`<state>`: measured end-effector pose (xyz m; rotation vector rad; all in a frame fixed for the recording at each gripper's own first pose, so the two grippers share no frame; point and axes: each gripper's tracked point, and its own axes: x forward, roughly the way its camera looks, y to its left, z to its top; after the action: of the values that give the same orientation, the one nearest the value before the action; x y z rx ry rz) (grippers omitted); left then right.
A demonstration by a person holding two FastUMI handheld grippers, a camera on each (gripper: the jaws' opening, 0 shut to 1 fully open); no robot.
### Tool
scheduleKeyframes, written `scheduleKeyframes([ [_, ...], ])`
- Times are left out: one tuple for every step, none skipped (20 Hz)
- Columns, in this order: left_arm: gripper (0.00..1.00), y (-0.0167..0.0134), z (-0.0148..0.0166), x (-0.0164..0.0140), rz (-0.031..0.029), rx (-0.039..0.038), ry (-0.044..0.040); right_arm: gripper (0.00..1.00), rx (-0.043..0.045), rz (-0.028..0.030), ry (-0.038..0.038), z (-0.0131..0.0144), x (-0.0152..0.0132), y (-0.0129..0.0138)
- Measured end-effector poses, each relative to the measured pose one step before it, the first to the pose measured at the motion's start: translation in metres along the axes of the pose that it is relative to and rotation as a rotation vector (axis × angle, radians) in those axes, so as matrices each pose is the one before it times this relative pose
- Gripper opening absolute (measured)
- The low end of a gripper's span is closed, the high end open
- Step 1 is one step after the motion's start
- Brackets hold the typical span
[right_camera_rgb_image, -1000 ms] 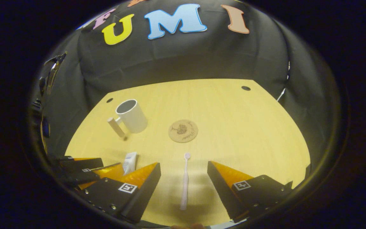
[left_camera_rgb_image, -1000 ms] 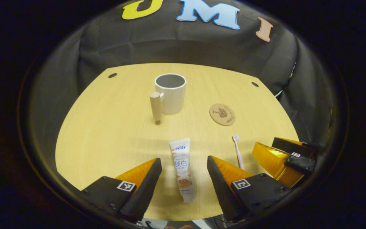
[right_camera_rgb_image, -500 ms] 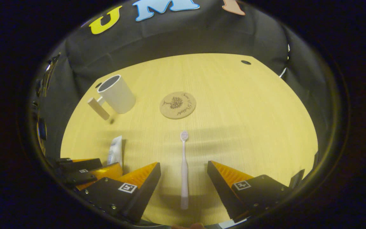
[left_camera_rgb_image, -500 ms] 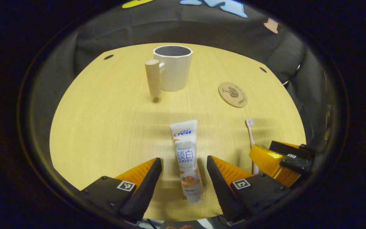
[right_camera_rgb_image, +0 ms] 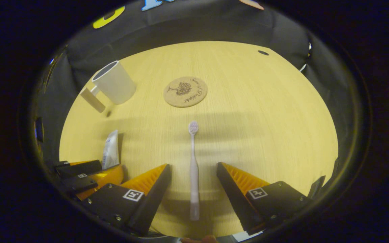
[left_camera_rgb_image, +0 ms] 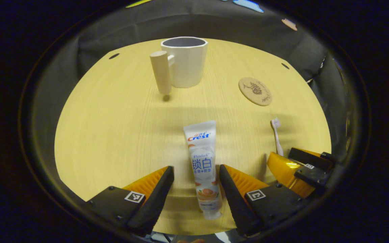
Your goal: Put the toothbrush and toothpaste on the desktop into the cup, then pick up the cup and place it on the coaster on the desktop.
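A white toothpaste tube (left_camera_rgb_image: 202,165) lies flat on the wooden desktop (left_camera_rgb_image: 113,128), its lower half between the open fingers of my left gripper (left_camera_rgb_image: 195,173). The pale pink toothbrush (right_camera_rgb_image: 193,165) lies lengthwise between the open fingers of my right gripper (right_camera_rgb_image: 193,172), bristles pointing away. Neither pair of fingers touches its item. A white cup (left_camera_rgb_image: 185,61) with a wooden peg handle stands upright and empty at the far side. A round cork coaster (left_camera_rgb_image: 255,91) lies to its right. The left gripper view also shows the toothbrush (left_camera_rgb_image: 277,135) beside the right gripper (left_camera_rgb_image: 302,165).
Two small dark holes (left_camera_rgb_image: 114,56) mark the desktop's far corners. Black cloth wall rises behind the table. In the right gripper view the cup (right_camera_rgb_image: 113,82), coaster (right_camera_rgb_image: 185,91) and toothpaste (right_camera_rgb_image: 110,150) lie left and ahead, with the left gripper (right_camera_rgb_image: 83,175) low at left.
Both grippers have come lower and forward over the desktop, so the toothpaste and toothbrush now sit deeper between their open fingers. Nothing on the table has moved.
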<state>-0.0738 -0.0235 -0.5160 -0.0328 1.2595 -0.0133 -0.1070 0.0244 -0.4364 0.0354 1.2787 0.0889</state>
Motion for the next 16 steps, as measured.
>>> scheduleKeyframes([
  [0.94,0.00042,-0.00033,-0.00011,0.00593,0.00108,0.00443,0.97,-0.00118,-0.0034,0.00747,0.00077,0.00013,-0.00038],
  [0.94,0.00003,0.00007,0.00008,0.00453,0.00105,0.00632,0.97,-0.00291,-0.00374,0.01311,-0.00107,0.00005,0.00015],
  [0.92,-0.00019,-0.00032,0.00066,0.00336,0.00357,0.00724,0.97,-0.00246,-0.00462,0.01449,0.00066,0.00095,-0.00015],
  [0.96,0.00037,0.00005,-0.00021,0.00306,0.00421,0.01096,0.97,-0.00418,-0.00386,0.01857,-0.0005,0.0003,0.00003],
  [0.94,0.0007,0.00019,-0.00002,0.00428,0.0034,0.01206,0.97,-0.00714,-0.00375,0.02576,0.00027,0.00003,-0.00016],
  [0.96,-0.00026,0.00029,0.00038,0.00397,0.00134,0.01392,0.98,-0.00851,-0.00404,0.02757,-0.00065,0.00028,-0.00005],
  [0.94,0.00012,0.0005,0.00019,0.00405,0.00165,0.01487,0.97,-0.00933,-0.00367,0.02904,0.00043,-0.00017,-0.00032],
  [0.94,0.00067,0.00037,0.0002,0.00466,0.00312,0.01439,0.97,-0.00842,-0.00505,0.03142,-0.00067,0.00016,-0.00001],
  [0.94,-0.00033,-0.00051,-0.0002,0.00227,-0.00149,0.00985,0.98,-0.00722,-0.00678,0.02895,0.00047,-0.00029,-0.00036],
  [0.94,-0.00006,0.00022,-0.00024,0.00066,-0.0033,0.01129,0.98,-0.00732,-0.0049,0.02863,0.00015,0.00054,0.00031],
  [0.94,0.00013,-0.00008,-0.00012,-0.00091,-0.00042,0.00985,0.98,-0.00034,-0.00307,0.02902,0.00066,-0.00011,-0.00004],
  [0.94,-0.00006,0.00016,-0.00053,-0.00089,0.0068,0.01469,0.99,0.00623,-0.00017,0.02902,0.00047,0.00032,0.00002],
  [0.94,-0.00022,-0.00034,0.00079,-0.00048,0.00927,0.01669,0.98,0.00778,-0.00007,0.02713,0.00082,-0.00061,-0.00015],
  [0.94,0.00041,0.00022,0.00062,0.00144,-0.00019,0.02059,0.97,0.00507,-0.00068,0.02678,-0.00001,0.00069,0.0002],
  [0.94,0.00059,0.00033,0.00088,0.00111,-0.00274,0.02357,0.98,0.0004,-0.00155,0.02367,0.00084,-0.0004,-0.00025],
  [0.96,0.00069,0.00109,0.0006,-0.00062,-0.00171,0.02437,0.97,-0.00173,-0.0022,0.01907,0.00029,-0.00005,0.00026],
])
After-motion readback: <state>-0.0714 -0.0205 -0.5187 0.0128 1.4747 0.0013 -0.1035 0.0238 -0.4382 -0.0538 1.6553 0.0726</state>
